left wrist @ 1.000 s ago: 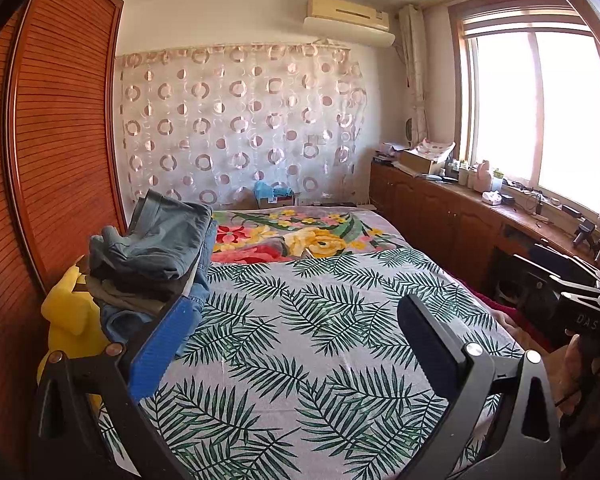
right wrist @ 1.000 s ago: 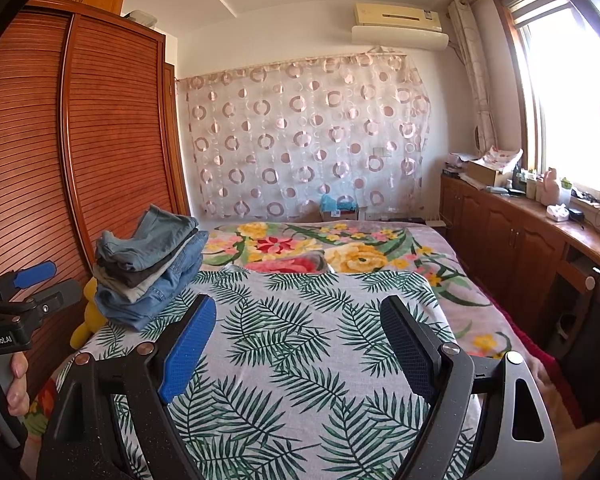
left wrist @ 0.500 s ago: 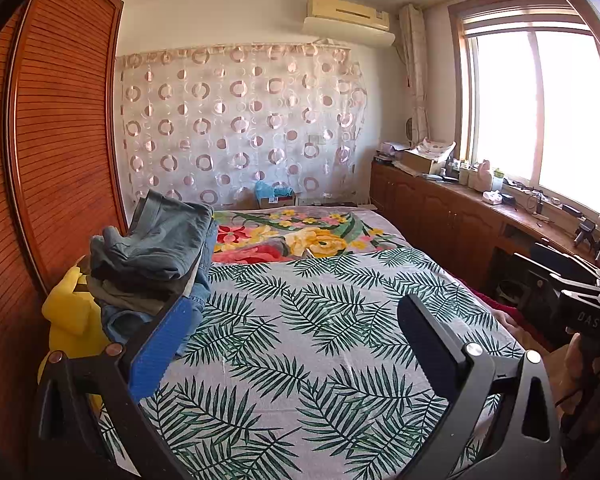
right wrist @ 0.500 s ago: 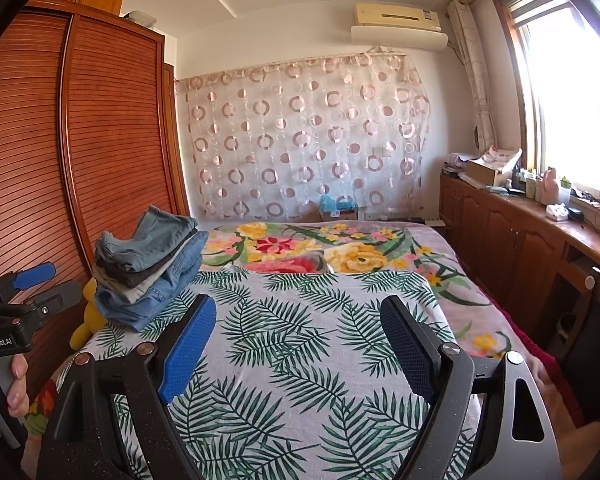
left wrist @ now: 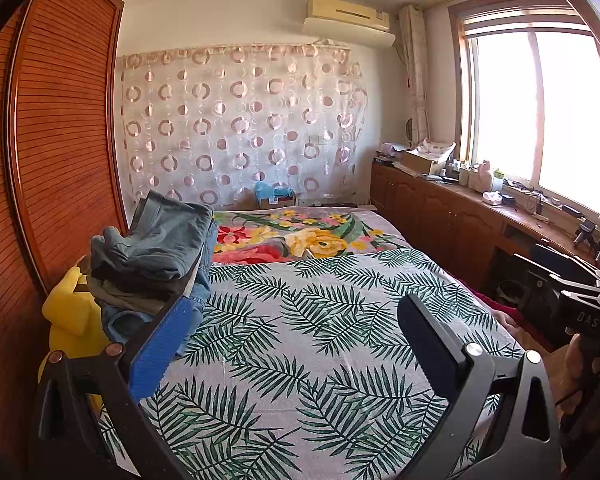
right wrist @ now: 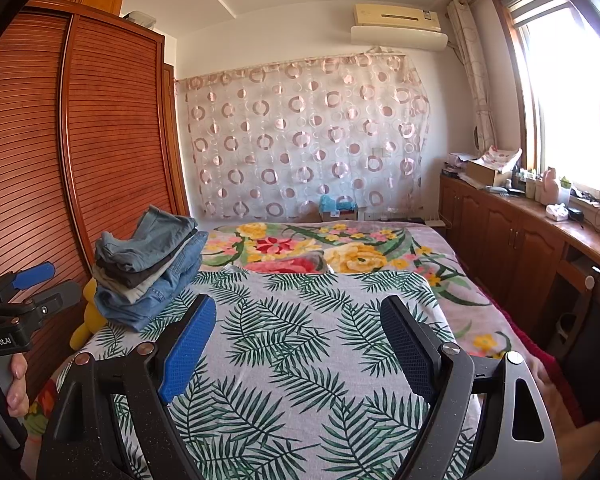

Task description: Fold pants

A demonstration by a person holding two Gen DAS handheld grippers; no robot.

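A stack of folded pants, mostly blue and grey denim, (left wrist: 152, 264) sits at the left side of the bed (left wrist: 320, 344); it also shows in the right wrist view (right wrist: 152, 268). My left gripper (left wrist: 296, 320) is open and empty, held above the palm-leaf sheet near the bed's front, just right of the stack. My right gripper (right wrist: 298, 320) is open and empty above the sheet (right wrist: 300, 360). The left gripper's side also shows in the right wrist view at the far left (right wrist: 24, 292), held by a hand.
A yellow plush toy (left wrist: 66, 320) lies between the stack and the wooden wardrobe (left wrist: 56, 140) on the left. A floral blanket (left wrist: 300, 236) covers the far half of the bed. Wooden cabinets with clutter (left wrist: 460, 208) run under the window on the right.
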